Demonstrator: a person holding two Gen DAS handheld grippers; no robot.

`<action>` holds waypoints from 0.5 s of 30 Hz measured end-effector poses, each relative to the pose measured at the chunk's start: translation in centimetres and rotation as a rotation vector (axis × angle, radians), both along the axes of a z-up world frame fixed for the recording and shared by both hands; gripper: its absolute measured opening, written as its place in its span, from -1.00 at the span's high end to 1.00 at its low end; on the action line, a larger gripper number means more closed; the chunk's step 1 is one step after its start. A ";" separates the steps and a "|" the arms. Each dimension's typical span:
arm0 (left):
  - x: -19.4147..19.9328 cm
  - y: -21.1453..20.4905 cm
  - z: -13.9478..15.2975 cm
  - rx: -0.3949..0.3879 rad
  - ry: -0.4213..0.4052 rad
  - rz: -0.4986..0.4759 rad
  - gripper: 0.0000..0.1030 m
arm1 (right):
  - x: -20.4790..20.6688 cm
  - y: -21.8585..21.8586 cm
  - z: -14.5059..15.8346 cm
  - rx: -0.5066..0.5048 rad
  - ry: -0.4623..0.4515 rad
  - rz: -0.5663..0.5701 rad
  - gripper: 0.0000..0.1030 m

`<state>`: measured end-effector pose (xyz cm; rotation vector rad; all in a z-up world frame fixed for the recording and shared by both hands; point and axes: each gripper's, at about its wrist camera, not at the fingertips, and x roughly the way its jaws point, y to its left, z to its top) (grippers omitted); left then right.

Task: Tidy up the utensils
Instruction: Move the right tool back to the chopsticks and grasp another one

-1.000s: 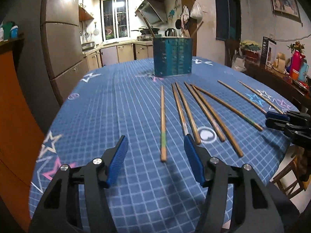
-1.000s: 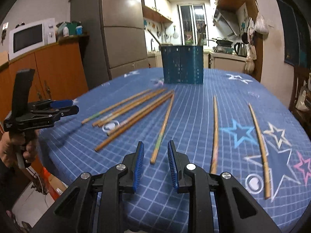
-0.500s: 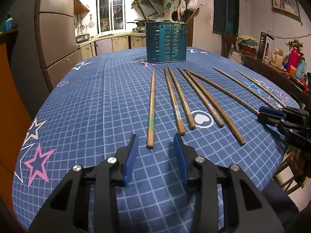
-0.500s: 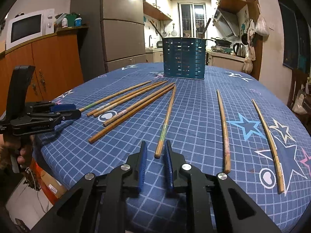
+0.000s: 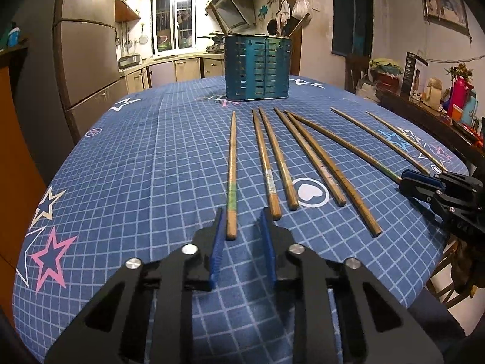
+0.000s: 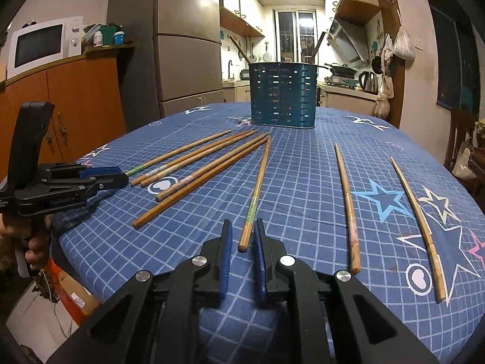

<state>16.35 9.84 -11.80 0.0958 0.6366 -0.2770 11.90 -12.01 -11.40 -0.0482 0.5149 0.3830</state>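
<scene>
Several wooden chopsticks lie on the blue star-patterned tablecloth (image 5: 121,163) in front of a teal slotted utensil holder (image 5: 257,68); the holder also shows in the right wrist view (image 6: 283,94). My left gripper (image 5: 241,221) is open, its jaws on either side of the near end of the leftmost, green-banded chopstick (image 5: 232,170). My right gripper (image 6: 243,233) is open with a narrow gap, its jaws around the near end of another green-banded chopstick (image 6: 256,194). Neither chopstick is gripped. Each gripper shows in the other's view, the right (image 5: 424,183) and the left (image 6: 100,179).
Two more chopsticks (image 6: 347,206) lie apart on the right of the table. A fridge (image 6: 188,60) and an orange cabinet with a microwave (image 6: 42,45) stand to the left. A cluttered sideboard (image 5: 439,103) stands to the right. The table edge is just below both grippers.
Both grippers moved forward and down to the chopstick ends. The left jaws narrowed from wide open; the right jaws stayed narrow.
</scene>
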 end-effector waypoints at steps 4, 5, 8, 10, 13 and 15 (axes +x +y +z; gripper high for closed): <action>-0.2 0.1 0.0 -0.008 -0.006 0.024 0.86 | -0.4 0.1 -0.2 -0.005 -0.017 -0.012 0.69; -0.2 0.2 0.0 -0.010 -0.007 0.027 0.90 | -0.4 0.1 -0.3 -0.005 -0.022 -0.014 0.70; -0.4 0.2 0.0 -0.013 -0.014 0.041 0.90 | -0.6 0.1 -0.3 -0.001 -0.035 -0.032 0.83; -0.8 0.1 0.0 -0.014 -0.022 0.048 0.90 | -0.8 -0.2 -0.2 0.007 -0.042 -0.044 0.84; -1.8 -0.1 0.6 -0.016 -0.047 0.059 0.90 | -1.3 -0.9 0.7 0.017 -0.068 -0.056 0.85; -2.6 -0.3 1.8 -0.020 -0.080 0.064 0.90 | -1.8 -1.4 1.8 0.026 -0.096 -0.061 0.86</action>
